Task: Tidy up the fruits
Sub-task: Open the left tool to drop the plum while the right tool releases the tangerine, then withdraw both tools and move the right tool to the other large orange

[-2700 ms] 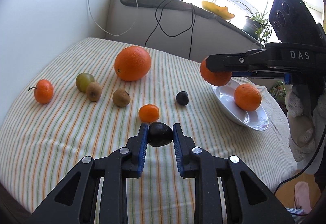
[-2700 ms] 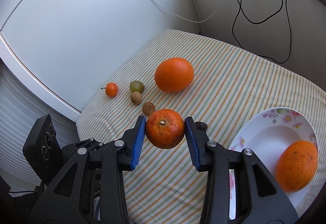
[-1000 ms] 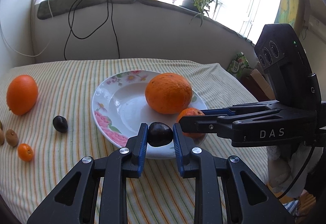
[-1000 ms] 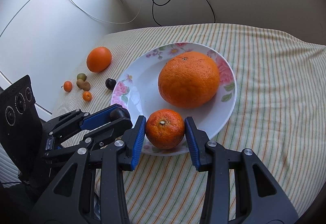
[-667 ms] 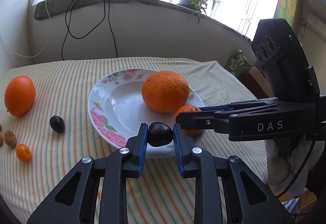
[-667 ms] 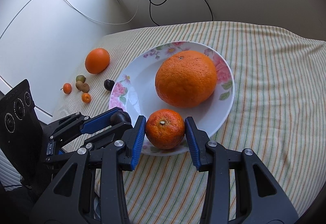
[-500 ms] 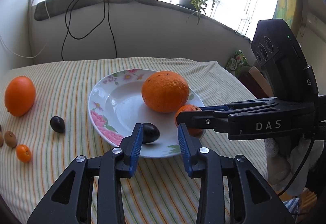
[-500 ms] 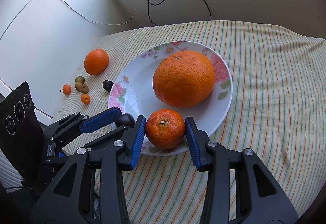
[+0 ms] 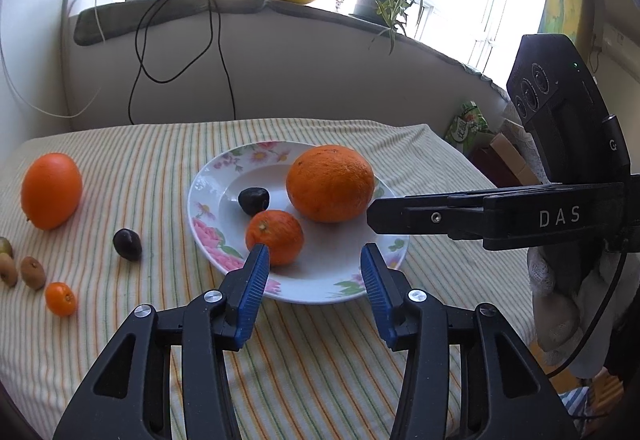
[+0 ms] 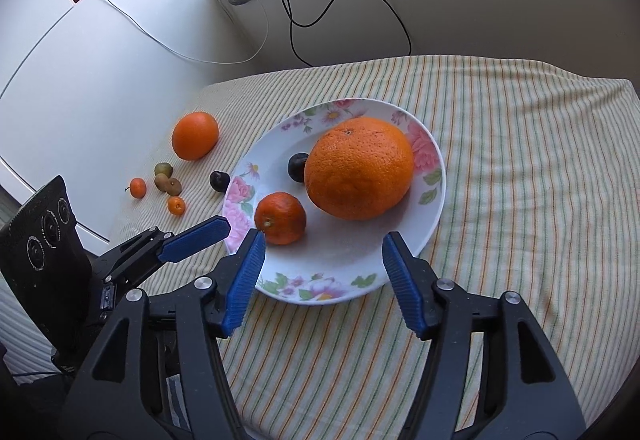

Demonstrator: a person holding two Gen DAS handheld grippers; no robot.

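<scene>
Right wrist view: right tongs [image 10: 323, 263] and left tongs [image 9: 312, 276] both just opened, empty. Mandarin [image 10: 280, 218] and plum [image 10: 298, 167] loose on plate [image 10: 332, 272] ahead; careless withdrawal could nudge the mandarin over the rim.

Table with a striped cloth, fruit and one plate

The striped tablecloth [image 10: 520, 168] carries a flowered plate [image 10: 434, 208] near the middle. Directly on the cloth beside the plate lie a dark plum [image 10: 219, 181], a large orange [image 10: 195, 135], two tiny oranges [image 10: 176, 205], two brown kiwis [image 10: 168, 184] and a greenish fruit [image 10: 163, 169].
</scene>
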